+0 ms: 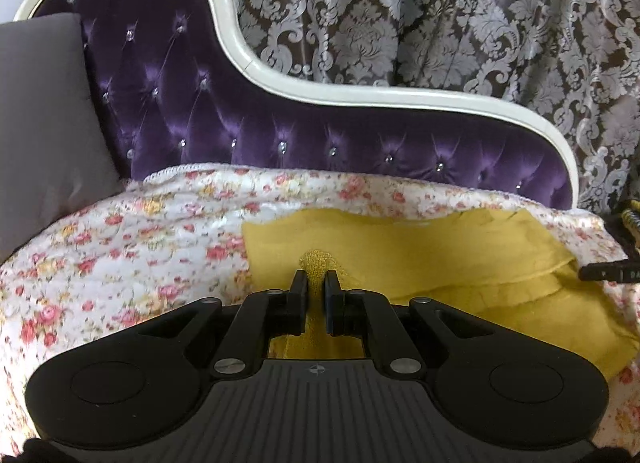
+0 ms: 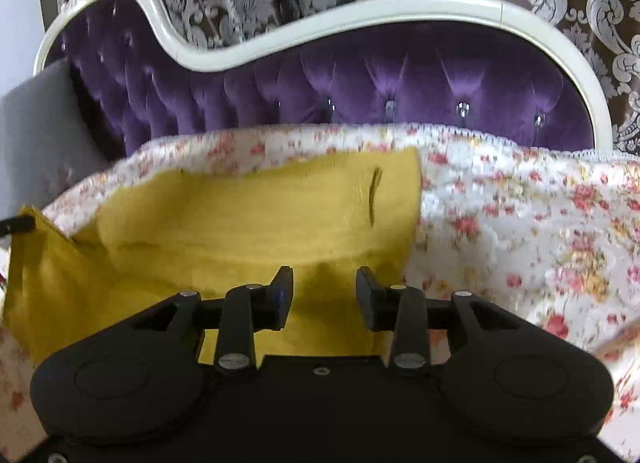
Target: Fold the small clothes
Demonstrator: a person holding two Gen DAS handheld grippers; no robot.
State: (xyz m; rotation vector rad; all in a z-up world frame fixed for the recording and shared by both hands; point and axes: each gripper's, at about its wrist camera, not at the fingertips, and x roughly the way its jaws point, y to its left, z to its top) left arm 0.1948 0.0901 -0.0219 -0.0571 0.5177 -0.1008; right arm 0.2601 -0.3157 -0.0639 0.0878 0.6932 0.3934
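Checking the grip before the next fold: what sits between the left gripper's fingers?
In the left wrist view, a pinched ridge of the yellow garment sits between the left gripper fingers, which are shut on it.

The left gripper is pointing forward and somewhat downward, its jaws nearly together and pinching a raised fold of the yellow cloth between the fingertips. The right gripper is tilting downward too, its jaws standing apart over the cloth with nothing pressed between them. Its fingertips are hovering just above the fabric.
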